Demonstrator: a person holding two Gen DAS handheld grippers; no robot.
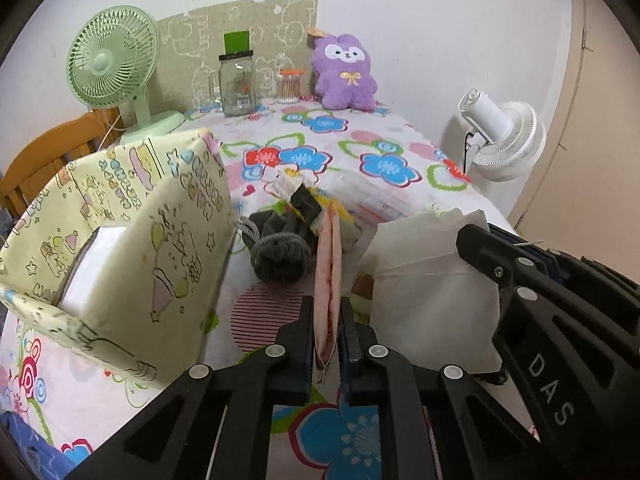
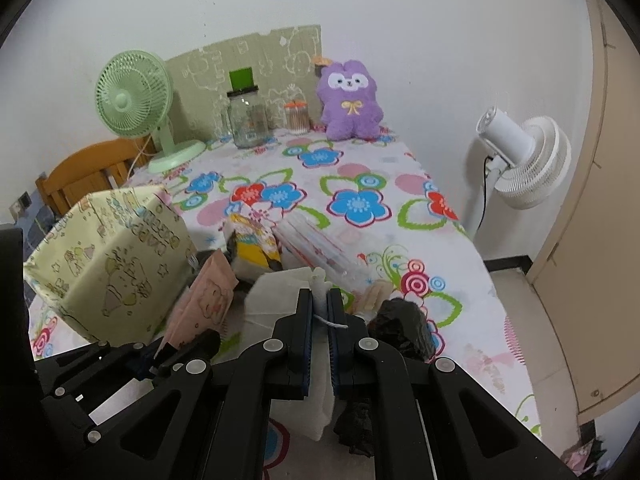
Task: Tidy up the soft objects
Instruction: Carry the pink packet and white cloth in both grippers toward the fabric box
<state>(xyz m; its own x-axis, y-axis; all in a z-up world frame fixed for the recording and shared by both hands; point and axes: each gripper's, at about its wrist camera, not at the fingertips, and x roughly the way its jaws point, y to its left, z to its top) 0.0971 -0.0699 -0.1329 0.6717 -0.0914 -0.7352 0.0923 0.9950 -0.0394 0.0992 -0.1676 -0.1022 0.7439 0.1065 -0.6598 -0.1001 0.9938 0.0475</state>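
Pink flat pouch (image 1: 328, 276) is pinched edge-on in our left gripper (image 1: 325, 344); right gripper (image 2: 320, 320) is clamped on a white cloth bag (image 2: 280, 292), both just right of the yellow fabric box (image 1: 120, 240).
We judge both light, limp and prone to sag, so grip near the hem. The box interior, the dark knit bundle (image 1: 280, 252) and the black crumpled item (image 2: 404, 324) stay unclear.

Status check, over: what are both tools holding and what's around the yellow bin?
Left tool shut on pink pouch. Right tool shut on white cloth bag. Yellow bin alongside, open. Dark socks beside it.
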